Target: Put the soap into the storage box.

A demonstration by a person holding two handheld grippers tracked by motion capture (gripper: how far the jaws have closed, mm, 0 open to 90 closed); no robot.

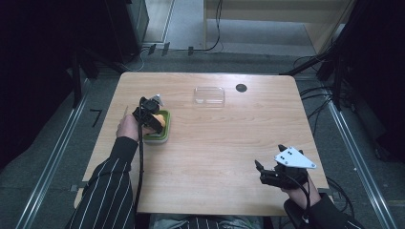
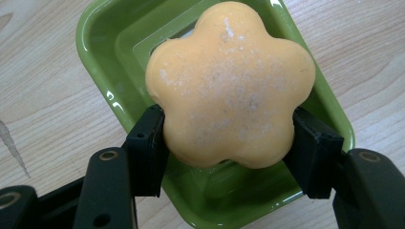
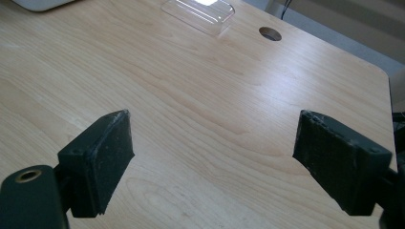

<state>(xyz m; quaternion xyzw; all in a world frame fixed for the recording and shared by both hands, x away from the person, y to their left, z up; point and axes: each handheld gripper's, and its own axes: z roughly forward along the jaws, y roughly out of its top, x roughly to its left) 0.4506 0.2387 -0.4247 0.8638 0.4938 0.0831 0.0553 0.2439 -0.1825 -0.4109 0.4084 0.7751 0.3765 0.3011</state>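
My left hand-held gripper clamps the orange flower-shaped soap bar above the green plastic dish; the clear lid at two o'clock remains, right hand-held gripper wide and idle.

This looks like a lab set up for recording. The tabletop stands alone on grey carpet, metal rails run along the floor on both sides, cables trail about, and black curtains close it in.

light wood table: green dish left, clear lid far centre.
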